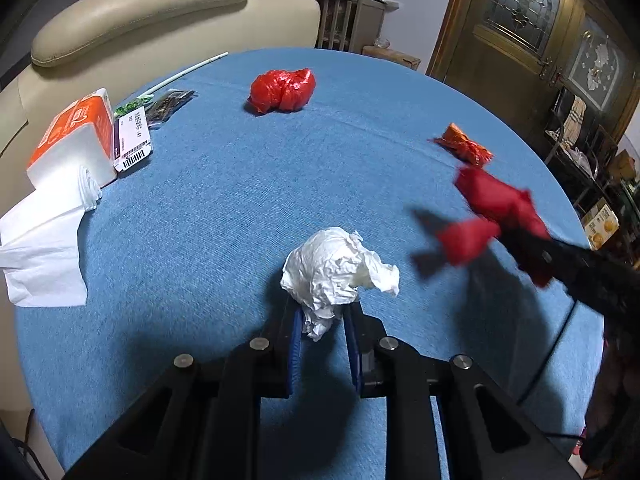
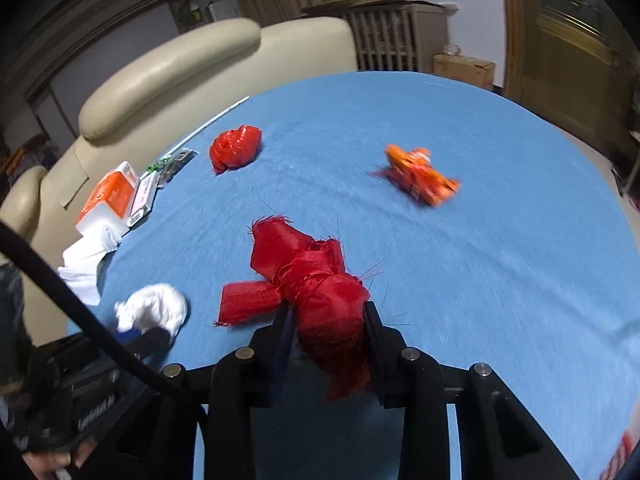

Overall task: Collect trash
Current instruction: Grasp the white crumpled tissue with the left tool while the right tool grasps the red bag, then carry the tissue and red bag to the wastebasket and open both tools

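My left gripper [image 1: 320, 314] is shut on a crumpled white tissue [image 1: 336, 270], held just above the blue tablecloth [image 1: 224, 208]; the tissue also shows in the right wrist view [image 2: 154, 306]. My right gripper [image 2: 327, 312] is shut on a frayed red ribbon [image 2: 308, 276], which also shows at the right of the left wrist view [image 1: 492, 212]. A crumpled red plastic bag [image 1: 282, 90] lies at the far middle of the table, also in the right wrist view [image 2: 236, 146]. An orange snack wrapper [image 1: 464, 146] lies at the far right, blurred in the right wrist view [image 2: 420, 176].
An orange tissue pack [image 1: 76, 140] with loose white tissues [image 1: 44, 248] sits at the table's left edge, beside a barcoded packet [image 1: 134, 140] and a dark wrapper [image 1: 170, 102]. A cream sofa [image 1: 160, 20] stands behind the table. A wooden door [image 1: 520, 32] is at the right.
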